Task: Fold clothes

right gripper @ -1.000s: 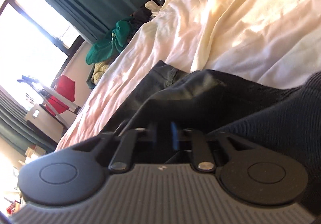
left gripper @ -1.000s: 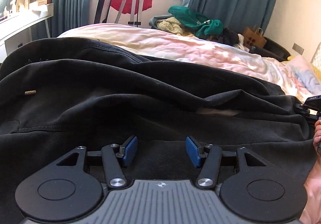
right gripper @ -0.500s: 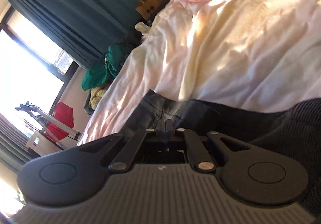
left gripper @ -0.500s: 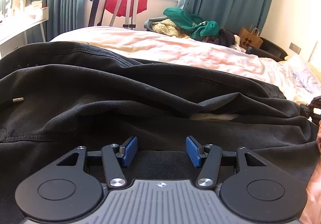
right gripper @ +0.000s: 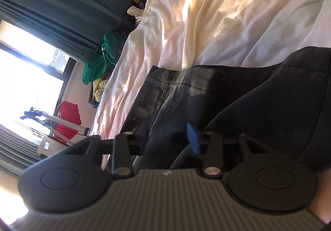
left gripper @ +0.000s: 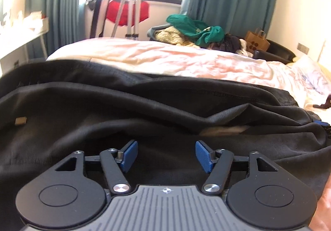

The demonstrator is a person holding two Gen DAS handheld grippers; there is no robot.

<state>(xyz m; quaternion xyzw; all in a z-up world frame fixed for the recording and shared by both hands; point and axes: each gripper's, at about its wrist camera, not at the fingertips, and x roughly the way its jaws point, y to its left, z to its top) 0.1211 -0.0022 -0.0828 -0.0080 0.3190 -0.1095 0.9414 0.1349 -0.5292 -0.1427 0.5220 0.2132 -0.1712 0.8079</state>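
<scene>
A pair of black trousers [left gripper: 128,111] lies rumpled across the bed, filling the lower half of the left wrist view. My left gripper [left gripper: 166,155] is open and empty, low over the dark cloth, its blue pads [left gripper: 129,154] apart. In the right wrist view the trousers [right gripper: 248,106] show a seam and a hem edge on the sheet. My right gripper [right gripper: 163,140] is open over the cloth, with one blue pad [right gripper: 192,137] in view and a fold of fabric between the fingers. The other pad is hidden.
The bed sheet [left gripper: 186,61] is pale pink and cream and stretches far beyond the trousers. A heap of green and cream clothes [left gripper: 192,32] sits past the bed. A paper bag [left gripper: 256,42], a drying rack with a red garment [left gripper: 128,11] and teal curtains stand by the window.
My right gripper was shut on the trouser cloth and has now opened and let it go. My left gripper stayed open and drifted slightly over the trousers.
</scene>
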